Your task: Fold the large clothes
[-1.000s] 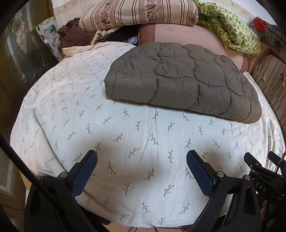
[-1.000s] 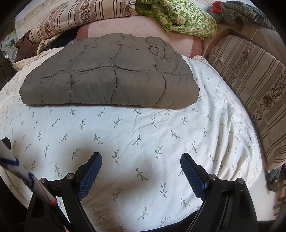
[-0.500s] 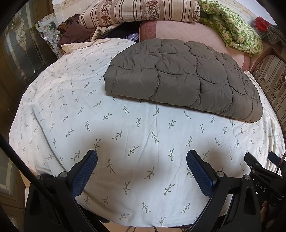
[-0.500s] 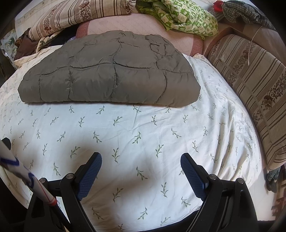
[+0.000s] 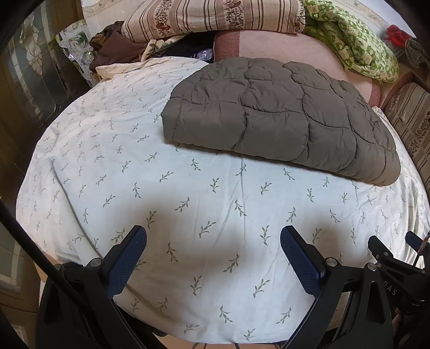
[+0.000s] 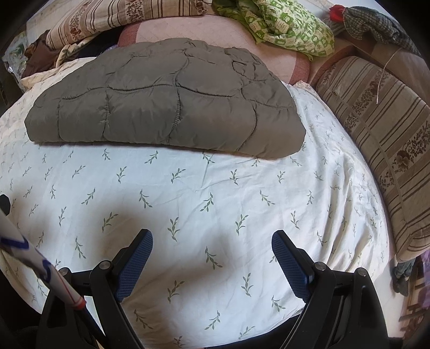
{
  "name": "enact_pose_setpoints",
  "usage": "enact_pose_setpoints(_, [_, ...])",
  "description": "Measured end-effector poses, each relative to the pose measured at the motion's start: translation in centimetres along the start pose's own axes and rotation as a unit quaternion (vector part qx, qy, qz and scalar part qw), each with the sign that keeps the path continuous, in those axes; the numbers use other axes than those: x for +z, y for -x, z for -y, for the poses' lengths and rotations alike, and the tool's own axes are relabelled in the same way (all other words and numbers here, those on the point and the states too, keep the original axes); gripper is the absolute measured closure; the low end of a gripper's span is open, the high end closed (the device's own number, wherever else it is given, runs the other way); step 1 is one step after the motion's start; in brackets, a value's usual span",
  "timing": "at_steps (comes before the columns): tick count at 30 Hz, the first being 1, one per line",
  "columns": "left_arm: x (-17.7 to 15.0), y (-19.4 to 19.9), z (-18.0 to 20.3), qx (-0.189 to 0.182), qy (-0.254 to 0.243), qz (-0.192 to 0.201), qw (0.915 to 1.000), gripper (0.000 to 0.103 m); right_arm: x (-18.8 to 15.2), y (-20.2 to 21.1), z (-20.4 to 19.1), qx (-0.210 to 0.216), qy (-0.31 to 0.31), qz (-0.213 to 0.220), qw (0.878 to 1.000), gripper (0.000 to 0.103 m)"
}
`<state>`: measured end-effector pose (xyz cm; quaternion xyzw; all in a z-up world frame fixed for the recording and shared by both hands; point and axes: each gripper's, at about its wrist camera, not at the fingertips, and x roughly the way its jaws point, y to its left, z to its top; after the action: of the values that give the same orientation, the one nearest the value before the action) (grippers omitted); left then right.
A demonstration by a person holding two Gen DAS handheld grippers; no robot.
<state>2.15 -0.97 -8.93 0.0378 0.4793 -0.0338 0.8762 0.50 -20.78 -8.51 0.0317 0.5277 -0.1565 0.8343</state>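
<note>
A grey-brown quilted padded garment [image 5: 279,118] [image 6: 166,99] lies folded into a flat rectangle on the far half of a bed with a white leaf-print sheet [image 5: 188,193] [image 6: 215,193]. My left gripper [image 5: 213,236] hovers over the near edge of the sheet, well short of the garment, open with nothing between its blue pads. In the right wrist view my right gripper [image 6: 212,240] also stands open and empty over the near sheet, with the garment's front edge far ahead of it.
Striped floral pillows [image 5: 215,16] and a pink cushion [image 5: 282,48] pile up at the bed's head, beside a green patterned blanket [image 6: 282,24]. A striped cushion [image 6: 384,128] lines the right side. Brown clothes [image 5: 115,48] and a dark cabinet [image 5: 32,80] stand at the left.
Both grippers have drifted slightly, so the folded garment sits a little higher and closer in the views. Both jaws stay open and empty; the garment has not moved on the bed.
</note>
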Motion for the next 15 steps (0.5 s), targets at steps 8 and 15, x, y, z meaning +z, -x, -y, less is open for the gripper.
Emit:
enact_pose_setpoints(8, [-0.05, -0.21, -0.07, 0.009, -0.002, 0.001, 1.0000, 0.004, -0.02, -0.31, 0.08, -0.001, 0.000, -0.005, 1.000, 0.010])
enact_pose_setpoints(15, [-0.17, 0.14, 0.20, 0.038, -0.018, 0.022, 0.9989, 0.004, -0.12, -0.06, -0.10, 0.002, 0.002, 0.004, 1.000, 0.010])
